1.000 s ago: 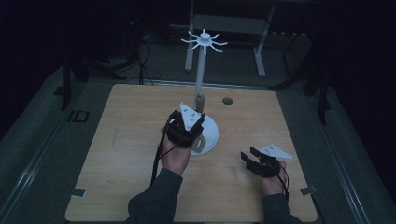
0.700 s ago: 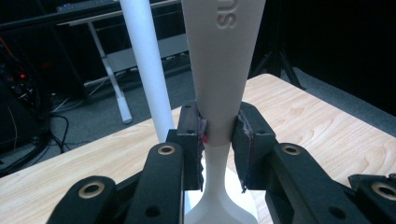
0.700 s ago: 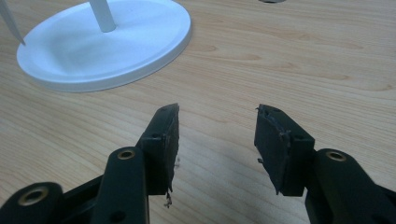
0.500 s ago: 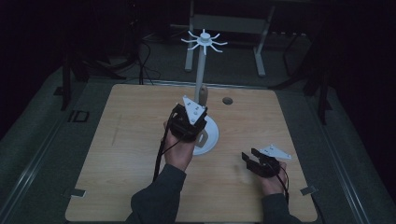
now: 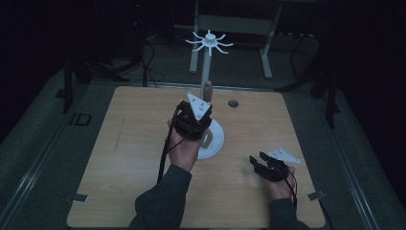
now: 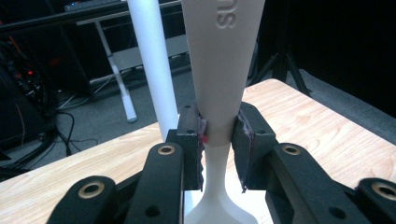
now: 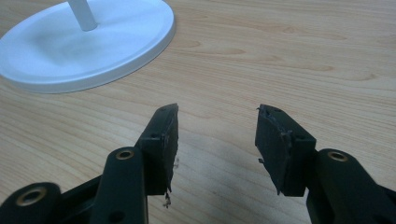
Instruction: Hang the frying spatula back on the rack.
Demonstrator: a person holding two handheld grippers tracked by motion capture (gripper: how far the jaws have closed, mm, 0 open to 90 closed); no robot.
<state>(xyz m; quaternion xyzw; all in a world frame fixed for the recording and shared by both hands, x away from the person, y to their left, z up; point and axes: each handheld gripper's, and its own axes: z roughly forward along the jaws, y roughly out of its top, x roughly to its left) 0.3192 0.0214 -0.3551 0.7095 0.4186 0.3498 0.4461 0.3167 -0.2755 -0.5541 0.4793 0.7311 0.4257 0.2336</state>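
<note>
A white stand has a round base (image 5: 216, 140), a thin pole (image 5: 205, 67) and a ring of hooks on top (image 5: 209, 40). My left gripper (image 5: 194, 120) hovers over the base beside the pole, shut on a pale utensil handle (image 6: 219, 70) with raised letters. The handle's brownish end (image 5: 207, 89) sticks up past the gripper. In the left gripper view the pads pinch the handle's narrow neck, with the pole (image 6: 149, 65) just behind. My right gripper (image 5: 259, 165) rests low at the table's front right, open and holding nothing (image 7: 217, 126); the base (image 7: 84, 42) lies ahead of it.
The wooden table (image 5: 119, 158) has a small dark round spot (image 5: 233, 103) behind the stand. Grey tape tabs mark the front corners (image 5: 79, 197). Dark floor, cables and a metal frame (image 5: 230, 21) lie beyond the far edge.
The left gripper has risen and shifted slightly away and right along the pole, carrying the utensil handle. The right gripper has stayed where it was.
</note>
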